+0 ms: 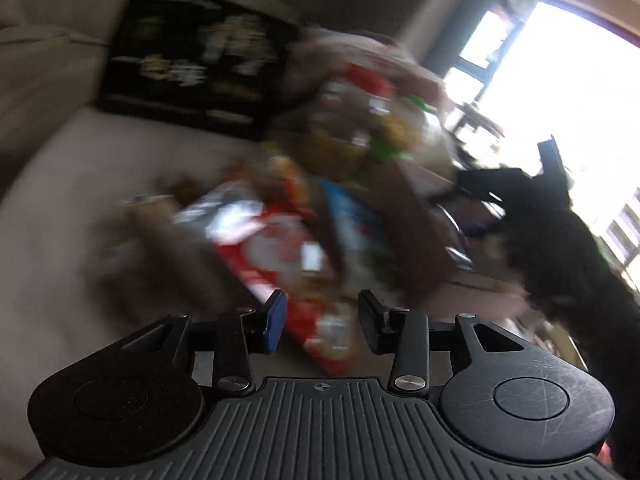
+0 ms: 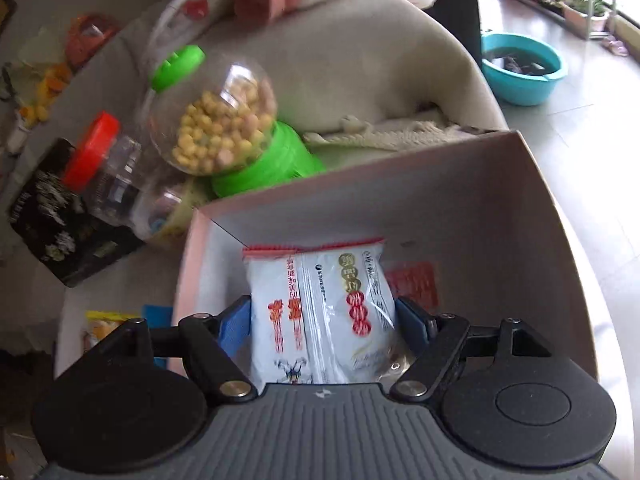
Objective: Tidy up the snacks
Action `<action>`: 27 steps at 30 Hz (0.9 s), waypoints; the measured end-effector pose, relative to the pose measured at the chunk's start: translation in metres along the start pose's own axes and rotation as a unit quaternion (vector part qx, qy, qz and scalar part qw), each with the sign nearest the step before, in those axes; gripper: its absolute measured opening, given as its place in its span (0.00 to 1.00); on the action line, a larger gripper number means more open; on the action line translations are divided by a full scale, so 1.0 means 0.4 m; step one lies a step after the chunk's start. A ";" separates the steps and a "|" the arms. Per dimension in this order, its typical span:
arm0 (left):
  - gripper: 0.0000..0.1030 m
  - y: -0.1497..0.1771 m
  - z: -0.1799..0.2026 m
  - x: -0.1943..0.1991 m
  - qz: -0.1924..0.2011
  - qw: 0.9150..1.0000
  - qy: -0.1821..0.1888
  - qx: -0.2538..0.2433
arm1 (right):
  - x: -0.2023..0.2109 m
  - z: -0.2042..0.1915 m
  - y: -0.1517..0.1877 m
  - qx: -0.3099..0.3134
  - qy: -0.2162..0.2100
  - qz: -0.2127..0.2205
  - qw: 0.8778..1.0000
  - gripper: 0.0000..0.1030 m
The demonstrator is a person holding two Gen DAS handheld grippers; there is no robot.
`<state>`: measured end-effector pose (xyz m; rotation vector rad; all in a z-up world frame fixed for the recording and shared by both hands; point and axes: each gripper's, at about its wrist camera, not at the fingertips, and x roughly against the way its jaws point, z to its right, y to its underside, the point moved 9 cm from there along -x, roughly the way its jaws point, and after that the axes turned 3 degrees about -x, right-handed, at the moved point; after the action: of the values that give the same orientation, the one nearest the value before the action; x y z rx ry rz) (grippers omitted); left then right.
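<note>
My right gripper [image 2: 322,320] is shut on a white snack packet [image 2: 320,312] with red print and holds it over the inside of an open cardboard box [image 2: 500,216]. A red packet [image 2: 412,284] lies on the box floor. My left gripper [image 1: 322,322] is open and empty above a blurred heap of snack packs on the sofa, with a red and white pack [image 1: 276,256] just beyond its fingertips. The left wrist view is heavily motion-blurred.
A clear globe jar of yellow snacks with a green base [image 2: 224,120] and a red-lidded clear jar [image 2: 108,172] lie beside the box. A black printed pack [image 2: 56,216] lies at left. A blanket [image 2: 352,60] covers the sofa. A blue basin [image 2: 520,68] stands on the floor.
</note>
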<state>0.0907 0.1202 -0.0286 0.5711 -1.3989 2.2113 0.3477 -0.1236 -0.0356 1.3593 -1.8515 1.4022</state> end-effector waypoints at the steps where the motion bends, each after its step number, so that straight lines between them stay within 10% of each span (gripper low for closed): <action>1: 0.43 0.002 -0.021 0.026 0.003 1.000 -0.012 0.008 | 0.006 -0.004 0.003 0.010 0.009 0.007 1.000 0.75; 6: 0.43 0.015 -0.078 0.022 -0.002 0.999 -0.025 0.039 | 0.062 -0.049 0.001 0.056 0.044 0.070 0.995 0.75; 12: 0.43 0.028 -0.072 0.019 -0.003 0.999 -0.016 0.043 | 0.148 -0.239 0.080 0.215 0.063 0.180 0.958 0.80; 20: 0.43 0.025 -0.068 0.048 0.000 0.998 0.004 0.062 | 0.078 -0.480 0.264 0.350 0.015 0.152 0.924 0.79; 27: 0.43 0.050 -0.027 0.036 -0.018 0.999 0.026 0.042 | -0.060 -0.557 0.165 0.227 -0.073 0.050 0.970 0.79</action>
<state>0.0664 0.1249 -0.0391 0.5600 -1.2660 2.2480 0.2545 0.0875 0.0003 1.6384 -1.7759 1.9108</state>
